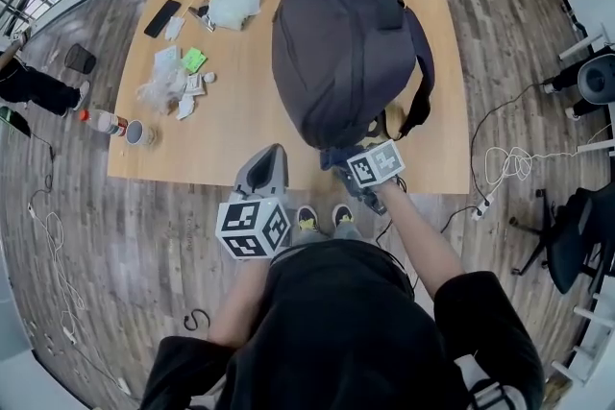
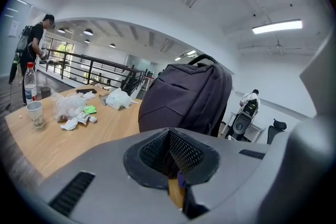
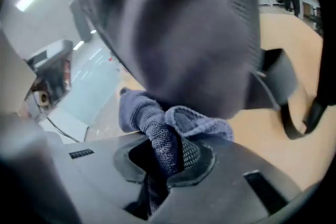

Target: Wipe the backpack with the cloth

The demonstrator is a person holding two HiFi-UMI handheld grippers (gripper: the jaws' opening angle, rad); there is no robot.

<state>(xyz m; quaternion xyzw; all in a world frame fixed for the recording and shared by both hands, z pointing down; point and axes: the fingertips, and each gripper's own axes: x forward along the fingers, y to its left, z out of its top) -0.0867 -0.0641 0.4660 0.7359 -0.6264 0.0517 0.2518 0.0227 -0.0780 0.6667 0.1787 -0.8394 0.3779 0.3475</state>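
While backpack (image 1: 341, 43) stands upright on desk (image 1: 240, 134), head view: right gripper (image 1: 338, 158) at backpack's near bottom edge, cloth (image 1: 333, 153) bunched there; left gripper (image 1: 267, 158) beside backpack's near side, apart from it.
Left gripper view: jaws together, nothing between; backpack (image 2: 184, 97) ahead.
Right gripper view: jaws clamped on cloth (image 3: 157, 128), just under backpack (image 3: 194, 34); contact unclear, frame blurred.
Judgement: wiping early; upper and far faces left.

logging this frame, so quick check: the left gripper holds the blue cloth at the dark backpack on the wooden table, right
Not the left. The right gripper view shows the right gripper shut on the blue cloth at the dark backpack on the wooden table; the left gripper is shut with nothing in it.
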